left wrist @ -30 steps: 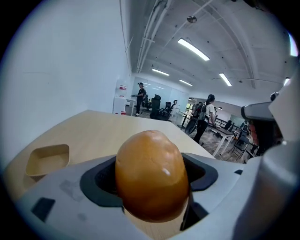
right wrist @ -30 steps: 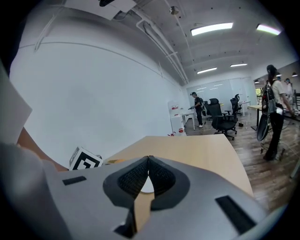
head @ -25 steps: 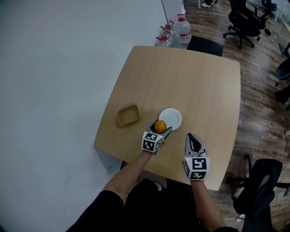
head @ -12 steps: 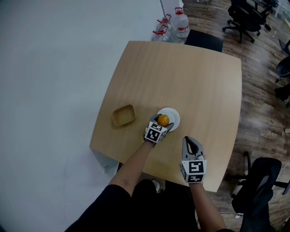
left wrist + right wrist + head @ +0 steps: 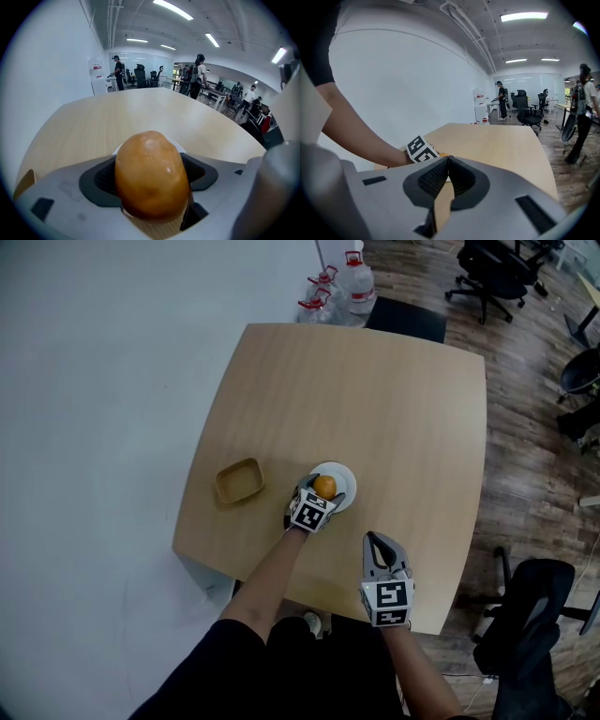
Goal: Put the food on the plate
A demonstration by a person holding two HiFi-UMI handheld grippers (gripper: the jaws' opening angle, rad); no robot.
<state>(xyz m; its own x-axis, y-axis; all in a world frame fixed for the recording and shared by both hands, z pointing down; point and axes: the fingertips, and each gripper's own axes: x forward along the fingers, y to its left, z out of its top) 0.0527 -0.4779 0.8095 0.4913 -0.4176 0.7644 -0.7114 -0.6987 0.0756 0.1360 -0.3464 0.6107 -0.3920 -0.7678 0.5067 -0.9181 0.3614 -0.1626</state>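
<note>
An orange bun-like piece of food (image 5: 324, 487) (image 5: 151, 174) is clamped between the jaws of my left gripper (image 5: 323, 488) (image 5: 150, 180). It hangs over the near part of the small white plate (image 5: 340, 478), whose rim (image 5: 117, 149) peeks out behind the food in the left gripper view. My right gripper (image 5: 376, 542) (image 5: 446, 164) rests over the table to the right and nearer me, jaws shut with nothing between them. In the right gripper view the marker cube of the left gripper (image 5: 420, 149) shows beyond the jaws.
A shallow tan wooden dish (image 5: 238, 481) lies left of the plate on the light wooden table (image 5: 394, 409). Water bottles (image 5: 342, 285) stand on the floor past the far edge. Office chairs (image 5: 487, 268) and people stand further off.
My left gripper has carried the food from the plate's near edge to above the plate. The right gripper keeps its place on the table.
</note>
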